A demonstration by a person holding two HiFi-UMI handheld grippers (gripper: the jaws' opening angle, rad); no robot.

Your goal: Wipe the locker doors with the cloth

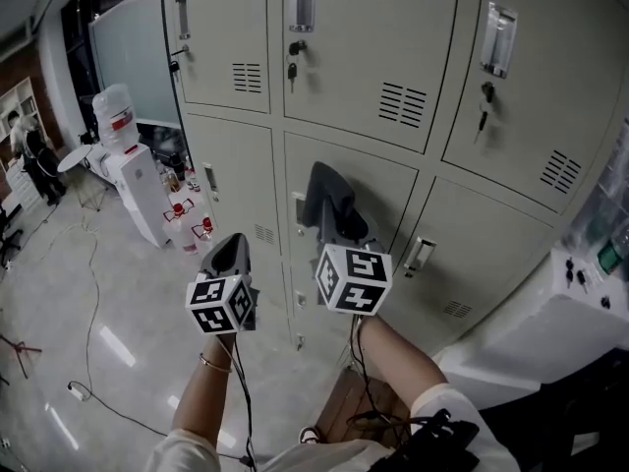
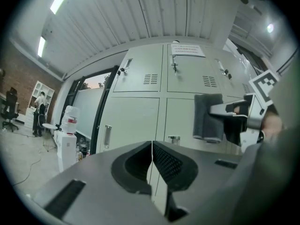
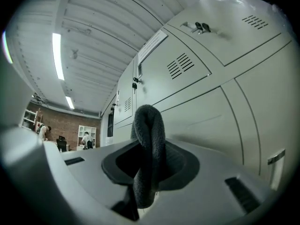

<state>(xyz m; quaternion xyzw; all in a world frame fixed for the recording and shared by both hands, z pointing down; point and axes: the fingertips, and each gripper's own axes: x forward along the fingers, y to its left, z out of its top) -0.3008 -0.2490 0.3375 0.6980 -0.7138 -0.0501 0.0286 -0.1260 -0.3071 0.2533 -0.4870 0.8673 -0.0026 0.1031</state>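
Right tongs (image 3: 148,165) pinch the dark grey cloth (image 3: 149,125) (folded over itself) up by the middle locker door (image 1: 388,180) at frame centre, while left tongs (image 2: 152,168), pressed together, hover lower left.

A glossy pale floor (image 1: 98,313) mirrors streaks of light, and a thin dark cable (image 1: 92,293) trails across it. Left of the grey lockers (image 1: 364,67) a white water dispenser (image 1: 133,180) with a bottle on top stands before a frosted glass partition (image 1: 133,57). Farther off are a small round table (image 1: 74,158), a brick wall (image 2: 18,74), a white shelf unit (image 2: 41,90) and a standing person (image 1: 34,155). Long strip lights (image 3: 58,55) run along a ribbed white ceiling (image 2: 140,13)
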